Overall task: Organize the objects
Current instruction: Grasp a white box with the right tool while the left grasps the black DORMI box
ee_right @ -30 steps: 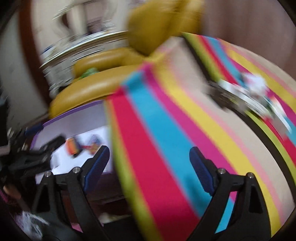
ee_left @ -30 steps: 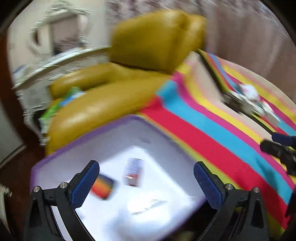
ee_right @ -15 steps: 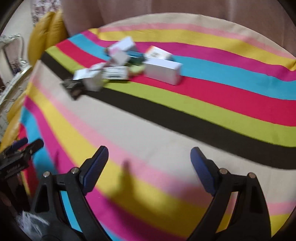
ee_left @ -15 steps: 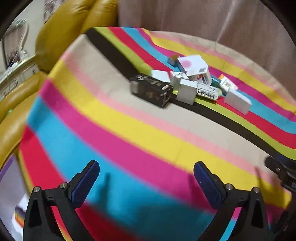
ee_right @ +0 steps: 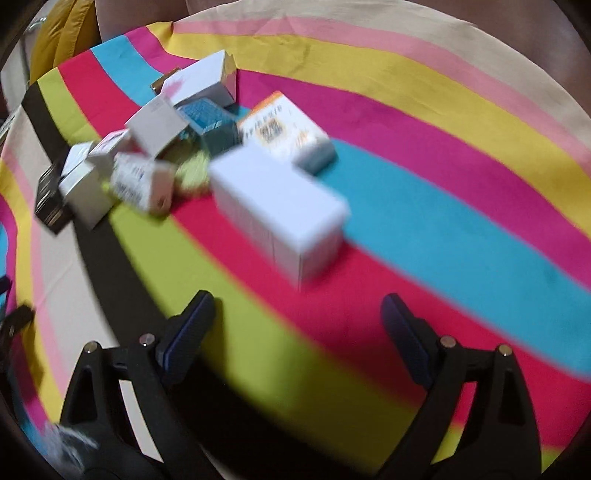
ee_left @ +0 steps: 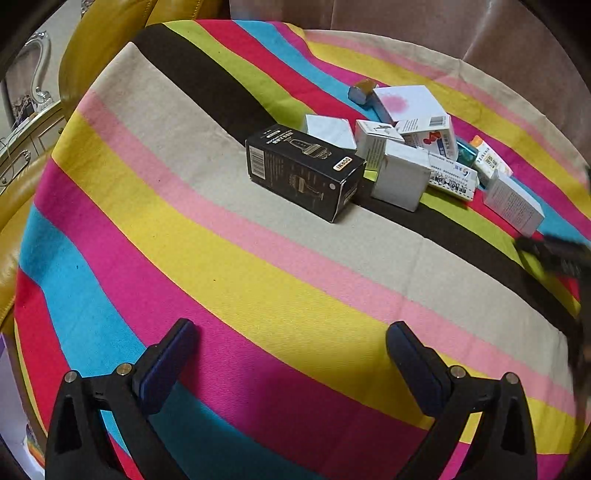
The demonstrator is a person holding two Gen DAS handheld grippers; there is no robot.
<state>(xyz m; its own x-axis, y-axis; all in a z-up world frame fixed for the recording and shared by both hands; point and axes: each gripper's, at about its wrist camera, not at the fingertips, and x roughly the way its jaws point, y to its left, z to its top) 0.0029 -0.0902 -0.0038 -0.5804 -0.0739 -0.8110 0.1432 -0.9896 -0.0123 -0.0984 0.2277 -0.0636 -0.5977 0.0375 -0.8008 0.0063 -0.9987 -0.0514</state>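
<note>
A heap of several small cartons lies on a striped cloth [ee_left: 221, 229]. A black box [ee_left: 304, 171] lies nearest my left gripper [ee_left: 290, 354], which is open and empty, well short of it. Behind the black box sit white cartons [ee_left: 400, 177] and a pink-marked white box [ee_left: 406, 103]. In the right wrist view a plain white box [ee_right: 280, 210] lies just ahead of my right gripper [ee_right: 297, 325], open and empty. Behind it are an orange-and-white carton [ee_right: 284, 133] and a teal box [ee_right: 214, 122]. My right gripper also shows at the right edge of the left wrist view [ee_left: 554, 253].
A yellow leather armchair [ee_left: 96, 40] stands at the far left past the cloth's edge. A purple-rimmed white bin [ee_left: 5, 406] peeks in at the lower left. A beige backrest [ee_left: 461, 33] rises behind the heap. Bare striped cloth lies between the grippers and the cartons.
Both grippers swung from the white bin and armchair to the cloth, then closed in on the heap. The right one now sits close to the plain white box. Jaws stayed open.
</note>
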